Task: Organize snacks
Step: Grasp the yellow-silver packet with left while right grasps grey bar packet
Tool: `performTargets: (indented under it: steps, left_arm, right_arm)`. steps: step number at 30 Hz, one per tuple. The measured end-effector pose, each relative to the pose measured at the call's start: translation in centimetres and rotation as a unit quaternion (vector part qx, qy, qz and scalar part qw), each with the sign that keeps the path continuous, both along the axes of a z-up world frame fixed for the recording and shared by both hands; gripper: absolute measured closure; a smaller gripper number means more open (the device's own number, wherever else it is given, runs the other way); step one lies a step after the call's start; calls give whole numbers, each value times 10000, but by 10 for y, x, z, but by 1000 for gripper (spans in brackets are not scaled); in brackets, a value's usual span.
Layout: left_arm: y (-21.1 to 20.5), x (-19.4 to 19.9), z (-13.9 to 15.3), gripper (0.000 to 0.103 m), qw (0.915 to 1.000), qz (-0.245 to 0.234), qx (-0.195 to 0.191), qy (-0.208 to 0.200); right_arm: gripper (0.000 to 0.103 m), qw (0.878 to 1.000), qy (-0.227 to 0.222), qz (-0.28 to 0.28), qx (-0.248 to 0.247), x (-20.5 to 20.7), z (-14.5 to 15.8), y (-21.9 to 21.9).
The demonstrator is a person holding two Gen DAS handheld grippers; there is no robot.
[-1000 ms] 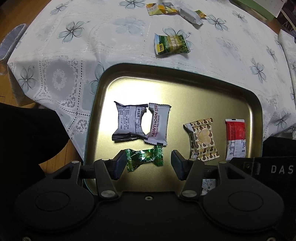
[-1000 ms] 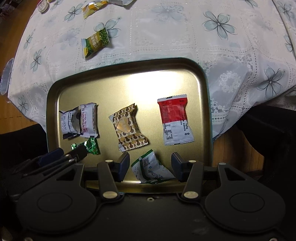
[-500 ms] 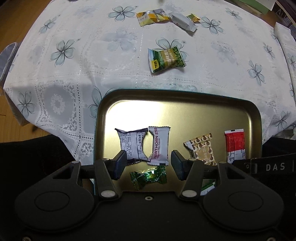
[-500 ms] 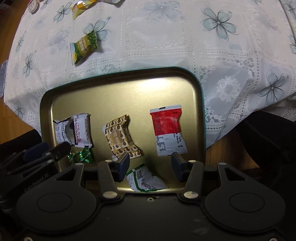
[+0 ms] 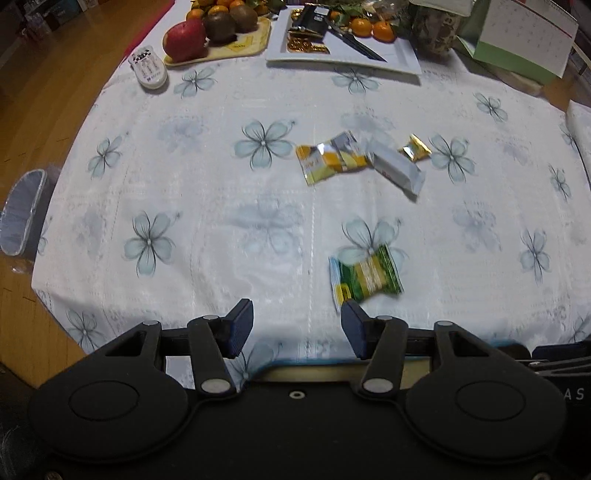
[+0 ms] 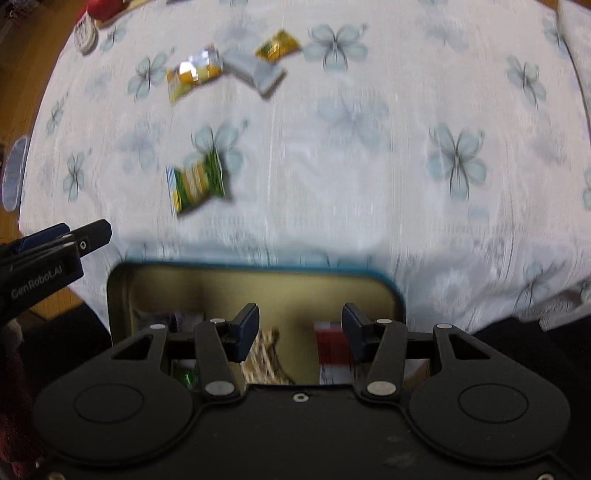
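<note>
Hovering with fingers spread and empty, the left gripper (image 5: 297, 328) and right gripper (image 6: 300, 330) face the green snack (image 5: 365, 277).

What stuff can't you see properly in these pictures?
- Snacks in the gold tray: right wrist view, mostly hidden behind the right hand-held gripper.
- Green snack packet: print blurred by motion in both views.
- Tray in left wrist view: only a sliver shows above the left hand-held gripper.
- Calendar: writing too small.
</note>
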State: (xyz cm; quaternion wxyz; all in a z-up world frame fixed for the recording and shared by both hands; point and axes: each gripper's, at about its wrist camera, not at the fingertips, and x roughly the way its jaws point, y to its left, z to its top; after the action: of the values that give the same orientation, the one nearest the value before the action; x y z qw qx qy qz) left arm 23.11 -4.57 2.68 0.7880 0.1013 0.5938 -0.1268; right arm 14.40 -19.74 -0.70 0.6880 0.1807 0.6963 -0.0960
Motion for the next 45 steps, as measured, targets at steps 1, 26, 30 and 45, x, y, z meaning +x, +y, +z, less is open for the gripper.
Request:
performTargets:
  steps: [1, 26, 30, 45]
  left_arm:
    - [-2, 11, -2, 44, 10000, 40, -35, -23]
    - [-57, 171, -90, 45, 9952, 972, 137, -9]
    - [-63, 162, -95, 45, 9972, 658, 257, 238]
    - [-23, 136, -86, 45, 9940, 630, -70, 892]
  right_arm:
    - [51, 10000, -36, -29, -40, 9, 1, -3]
    - [51, 9934, -738, -366, -802, 140, -43, -50]
    - [51, 9935, -718, -311, -824, 143, -48, -51]
    - [51, 9938, -878, -370, -572, 172, -62, -37]
